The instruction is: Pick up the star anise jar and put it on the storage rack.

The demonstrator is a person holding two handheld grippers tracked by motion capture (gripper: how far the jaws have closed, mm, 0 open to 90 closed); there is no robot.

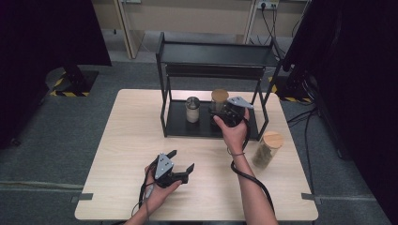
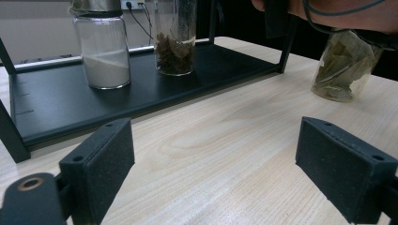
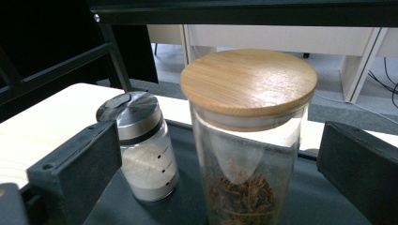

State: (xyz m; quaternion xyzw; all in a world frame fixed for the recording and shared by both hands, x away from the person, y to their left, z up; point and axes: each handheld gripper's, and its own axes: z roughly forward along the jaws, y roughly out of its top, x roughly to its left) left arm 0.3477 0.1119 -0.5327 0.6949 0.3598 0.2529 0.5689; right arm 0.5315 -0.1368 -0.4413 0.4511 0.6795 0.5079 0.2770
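So far, two of the three jars stood on the lower shelf of the black rack, and you had one left out on the table. Starting at your left, your left gripper rested low over the near part of the table with its jaws wide apart and nothing between them; it looked parked, as far as I could judge. Further along, the short jar with the metal lid, holding white powder, sat on the shelf, apart from its neighbour. Just beside it stood the tall jar with the wooden lid, with brown dried bits at its bottom. Your right gripper was at that tall jar with its jaws spread on either side of the glass and gaps showing on both sides, so it was not gripping it; whether you were releasing or reaching, I could not tell. At the far right, the third jar, wooden-lidded and filled with pale leaves, stood on the table outside the rack, near its right leg. If shelving was the aim, that jar looked like the remaining work.
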